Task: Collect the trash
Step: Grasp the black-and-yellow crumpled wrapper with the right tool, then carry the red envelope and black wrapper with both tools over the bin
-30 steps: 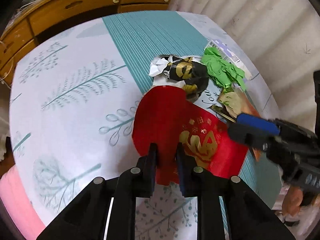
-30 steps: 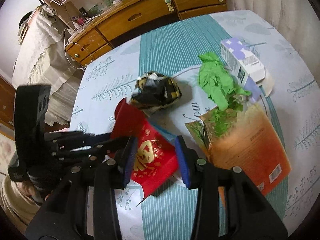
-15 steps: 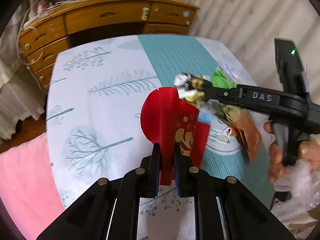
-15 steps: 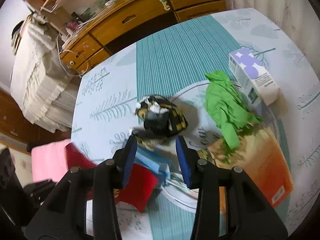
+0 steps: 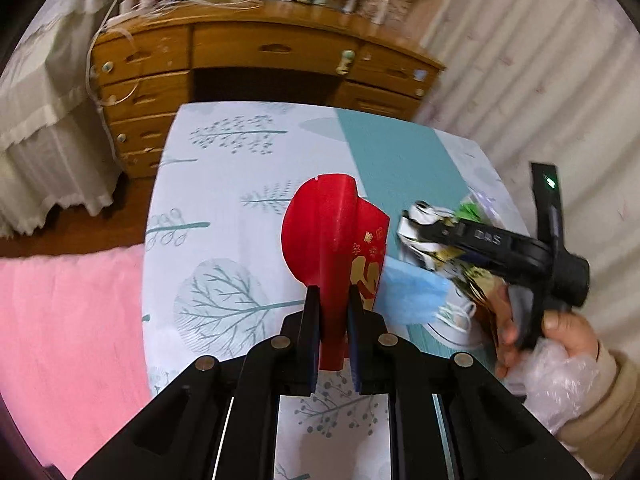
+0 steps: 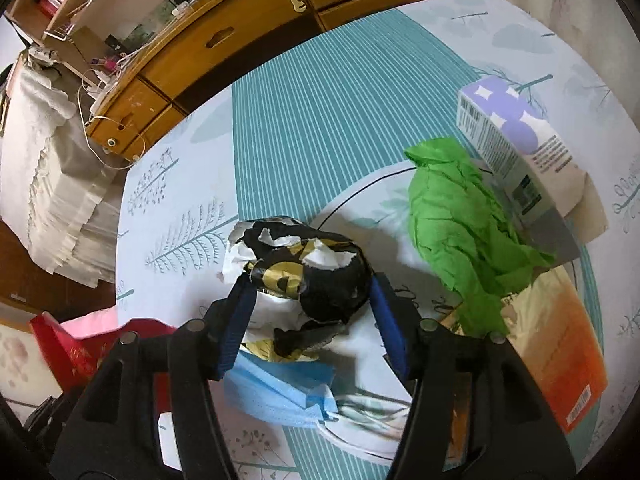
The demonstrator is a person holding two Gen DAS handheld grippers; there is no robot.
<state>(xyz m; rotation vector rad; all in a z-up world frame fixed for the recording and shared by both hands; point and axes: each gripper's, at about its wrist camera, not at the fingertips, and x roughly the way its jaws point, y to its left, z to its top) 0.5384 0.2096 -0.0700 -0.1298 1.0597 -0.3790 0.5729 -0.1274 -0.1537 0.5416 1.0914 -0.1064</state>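
My left gripper point(image 5: 332, 304) is shut on a red envelope with gold print point(image 5: 332, 236) and holds it up above the table; the envelope also shows at the lower left of the right wrist view point(image 6: 68, 348). My right gripper point(image 6: 312, 292) is open, its jaws on either side of a crumpled black, gold and white wrapper point(image 6: 304, 268), seen in the left wrist view too point(image 5: 424, 232). A blue face mask point(image 6: 284, 388) lies below the wrapper, also visible from the left point(image 5: 412, 296). Crumpled green paper point(image 6: 460, 224), a purple and white carton point(image 6: 516, 140) and an orange packet point(image 6: 560, 352) lie to the right.
The table has a white and teal tree-print cloth point(image 6: 328, 92). A wooden dresser point(image 5: 256, 56) stands beyond it. A pink cloth point(image 5: 68, 320) lies at the left. The hand on the right gripper also holds a clear plastic bag point(image 5: 560, 376).
My left gripper lifted the red envelope off the table and drew back left, uncovering the blue mask. My right gripper moved forward until its open jaws flank the black and gold wrapper.
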